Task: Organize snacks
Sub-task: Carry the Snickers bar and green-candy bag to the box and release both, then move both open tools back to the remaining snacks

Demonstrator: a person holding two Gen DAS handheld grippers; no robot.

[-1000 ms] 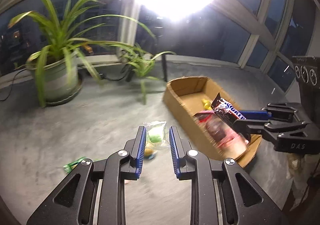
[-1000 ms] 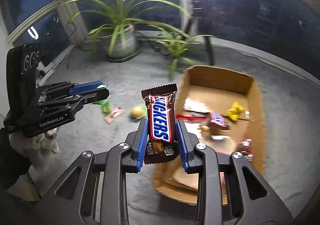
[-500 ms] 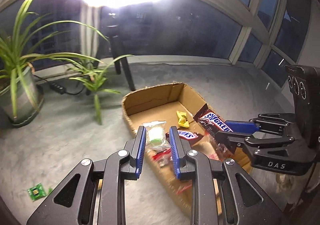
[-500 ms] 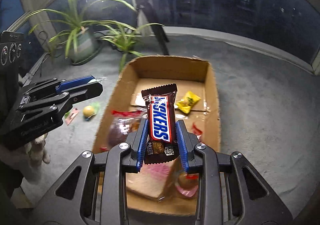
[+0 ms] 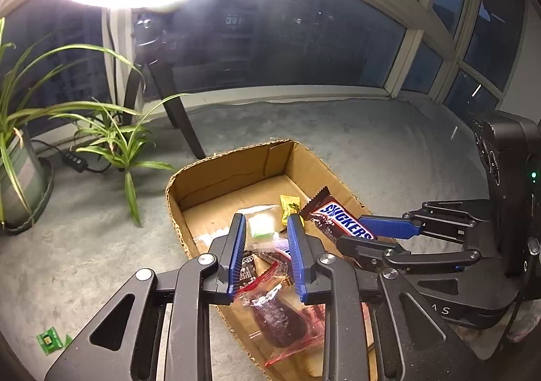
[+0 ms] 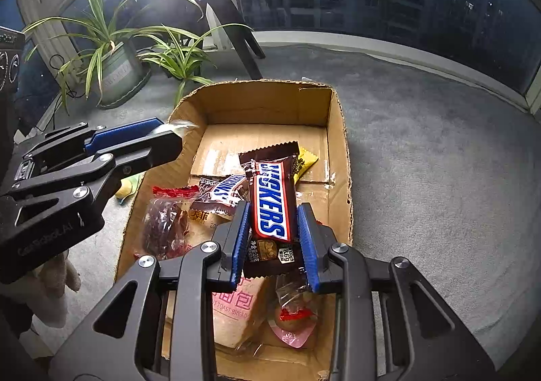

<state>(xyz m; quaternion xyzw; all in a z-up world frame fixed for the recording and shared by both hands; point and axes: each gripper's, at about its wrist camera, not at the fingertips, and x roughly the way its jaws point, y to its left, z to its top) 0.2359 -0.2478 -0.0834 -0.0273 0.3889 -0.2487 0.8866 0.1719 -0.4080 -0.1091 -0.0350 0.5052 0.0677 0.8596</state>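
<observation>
A cardboard box (image 5: pixel 230 171) (image 6: pixel 267 103) sits on the grey carpet and holds several snacks. My left gripper (image 5: pixel 267 218) (image 6: pixel 172 134) hovers over the box's left side and its jaws are opening. A small clear packet with a green sweet (image 5: pixel 261 227) sits loose between the pads, with a gap on each side. My right gripper (image 6: pixel 274 206) (image 5: pixel 350 230) is shut on a brown Snickers bar (image 6: pixel 270 198) (image 5: pixel 341 220), held lengthwise above the middle of the box.
In the box lie a yellow candy (image 5: pixel 290 206), a second Snickers (image 6: pixel 226 191), a red-topped clear bag (image 5: pixel 277 313) and a toast bread pack (image 6: pixel 233 310). A green packet (image 5: pixel 49 342) lies on the carpet. Potted plants (image 6: pixel 115 66) and a lamp stand leg (image 5: pixel 179 117) stand behind.
Both grippers travelled from beside the box to above it, carrying their snacks. The left jaws have widened and the green packet now sits loose between them.
</observation>
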